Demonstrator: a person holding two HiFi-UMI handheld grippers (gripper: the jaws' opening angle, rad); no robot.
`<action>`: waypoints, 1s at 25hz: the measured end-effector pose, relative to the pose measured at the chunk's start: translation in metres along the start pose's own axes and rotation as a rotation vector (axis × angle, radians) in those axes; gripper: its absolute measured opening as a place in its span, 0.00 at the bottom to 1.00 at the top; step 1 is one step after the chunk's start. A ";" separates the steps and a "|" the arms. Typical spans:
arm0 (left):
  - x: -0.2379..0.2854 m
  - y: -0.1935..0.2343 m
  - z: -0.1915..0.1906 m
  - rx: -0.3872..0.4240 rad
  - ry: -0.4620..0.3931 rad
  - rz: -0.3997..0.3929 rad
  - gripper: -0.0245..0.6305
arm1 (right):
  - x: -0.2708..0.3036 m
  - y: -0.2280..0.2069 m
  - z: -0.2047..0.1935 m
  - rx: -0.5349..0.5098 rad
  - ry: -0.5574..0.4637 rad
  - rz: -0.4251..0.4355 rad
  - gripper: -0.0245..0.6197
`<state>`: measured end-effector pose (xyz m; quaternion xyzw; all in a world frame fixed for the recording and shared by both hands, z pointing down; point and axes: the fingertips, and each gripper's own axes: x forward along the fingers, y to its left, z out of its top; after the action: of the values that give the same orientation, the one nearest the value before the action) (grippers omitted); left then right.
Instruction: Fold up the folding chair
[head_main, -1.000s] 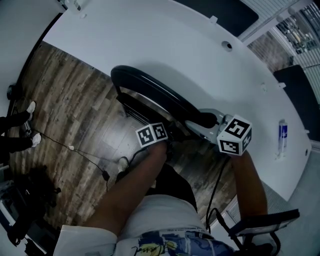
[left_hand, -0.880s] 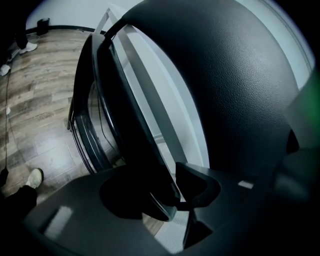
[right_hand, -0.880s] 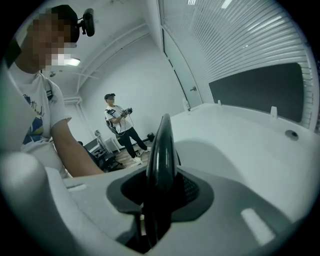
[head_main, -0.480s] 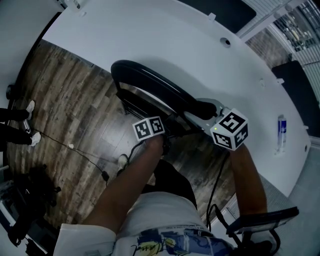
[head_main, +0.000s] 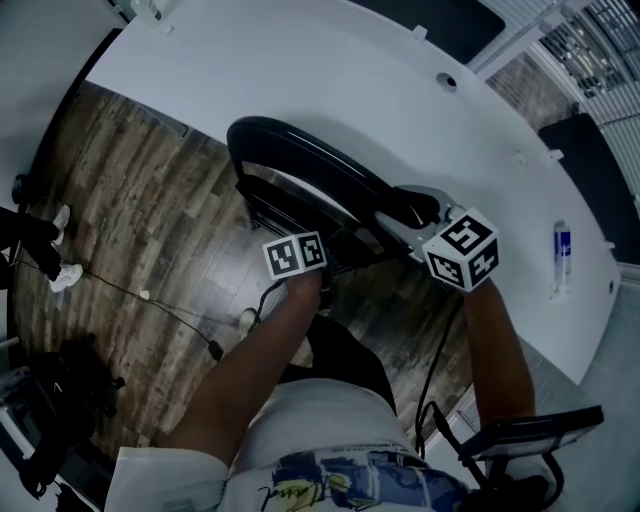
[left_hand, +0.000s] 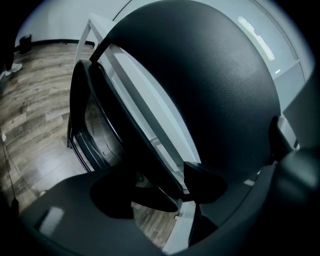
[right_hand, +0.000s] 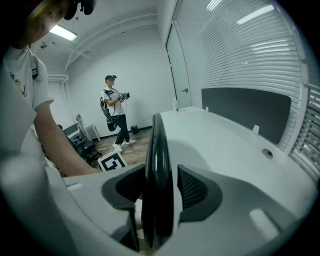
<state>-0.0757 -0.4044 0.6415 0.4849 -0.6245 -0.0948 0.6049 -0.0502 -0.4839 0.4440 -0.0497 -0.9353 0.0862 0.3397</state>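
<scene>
Looking down, we see the dark folding chair standing on the wooden floor, apparently folded thin, close beside the curved white surface. We hold the left tongs at the chair's near edge. Their jaws have just been opening and stand spread, with the chair's dark rim running between them, not pinched. The right tongs straddle the chair's thin upper rim. Their jaws have also just been opening, and a pale gap shows beside the rim. Another person stands farther off.
</scene>
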 end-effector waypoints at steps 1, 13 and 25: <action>-0.002 0.000 0.001 0.004 -0.001 0.002 0.52 | -0.002 -0.001 0.002 -0.002 -0.001 -0.007 0.32; -0.033 0.000 0.017 0.091 0.016 -0.018 0.53 | -0.038 -0.003 0.036 0.012 -0.084 -0.172 0.32; -0.083 -0.008 0.029 0.258 0.025 -0.108 0.53 | -0.070 0.031 0.055 -0.016 -0.148 -0.415 0.32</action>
<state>-0.1130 -0.3622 0.5733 0.5928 -0.5970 -0.0399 0.5391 -0.0312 -0.4715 0.3526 0.1476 -0.9485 0.0104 0.2800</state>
